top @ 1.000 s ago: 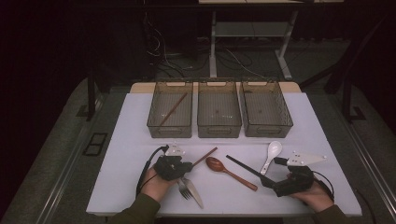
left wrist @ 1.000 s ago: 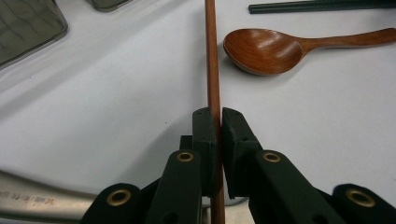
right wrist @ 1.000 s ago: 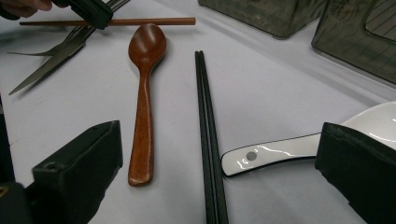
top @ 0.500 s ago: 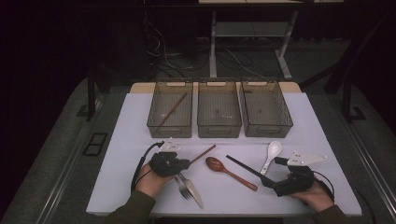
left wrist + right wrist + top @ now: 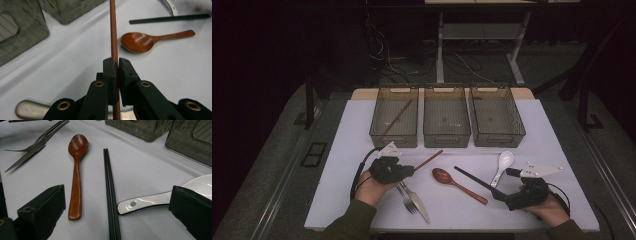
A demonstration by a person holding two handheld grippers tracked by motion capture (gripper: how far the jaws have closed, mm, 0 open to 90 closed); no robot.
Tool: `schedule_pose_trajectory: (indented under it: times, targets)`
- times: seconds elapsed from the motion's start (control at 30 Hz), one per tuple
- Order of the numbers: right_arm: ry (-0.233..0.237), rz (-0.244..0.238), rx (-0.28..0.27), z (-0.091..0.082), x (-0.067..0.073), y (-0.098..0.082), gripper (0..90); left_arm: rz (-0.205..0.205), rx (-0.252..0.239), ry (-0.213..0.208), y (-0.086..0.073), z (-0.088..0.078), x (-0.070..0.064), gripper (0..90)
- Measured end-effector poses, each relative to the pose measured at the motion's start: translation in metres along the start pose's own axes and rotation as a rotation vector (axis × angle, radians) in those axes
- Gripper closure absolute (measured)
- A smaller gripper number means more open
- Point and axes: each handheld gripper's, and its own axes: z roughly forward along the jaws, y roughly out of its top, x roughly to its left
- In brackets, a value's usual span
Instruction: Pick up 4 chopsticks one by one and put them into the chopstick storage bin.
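So here's the setup: white tabletop (image 5: 342,150) with three see-through bins lined up along the far edge. The left bin (image 5: 394,118) already has one brown chopstick lying diagonally in it; the middle bin (image 5: 447,117) and the right bin (image 5: 497,116) look bare apart from a speck or two.

The left gripper (image 5: 411,169) is clamped tight on a brown chopstick (image 5: 428,160). In the left gripper view you can see the stick (image 5: 113,32) pinched right between the two black pads, running straight out ahead of the jaws. From above, the stick angles away from the gripper toward the gap between the left and middle bins, with its far tip just short of them. Can't really tell whether the far end is touching the tabletop or slightly off it.

The right gripper (image 5: 498,194) is sitting near the front right of the tabletop, jaws spread wide with nothing in them. In its own view the black chopsticks (image 5: 110,195) lie side by side in the gap between the jaws, flat on the surface, not gripped.

Rest of the cutlery: the wooden spoon (image 5: 457,183) lies in the middle, bowl pointing left-ish, just beside the black pair. The white ceramic spoon (image 5: 502,165) is right next to the right gripper, its handle end close to one jaw. A metal fork (image 5: 406,196) and a knife (image 5: 419,205) lie together just in front of the left hand (image 5: 371,186).
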Motion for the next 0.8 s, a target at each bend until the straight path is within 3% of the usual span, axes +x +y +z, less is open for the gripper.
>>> schedule_pose_trajectory:
  times: [0.43, 0.8]
  targets:
    - [-0.002, -0.003, -0.001, 0.0, 0.0, 0.0, 0.7, -0.01, -0.031, 0.013, 0.015, -0.008, 0.014, 83.6]
    - [-0.006, 0.003, -0.002, 0.0, 0.0, 0.0, 0.7, 0.008, -0.046, 0.021, 0.034, -0.014, 0.023, 83.6]
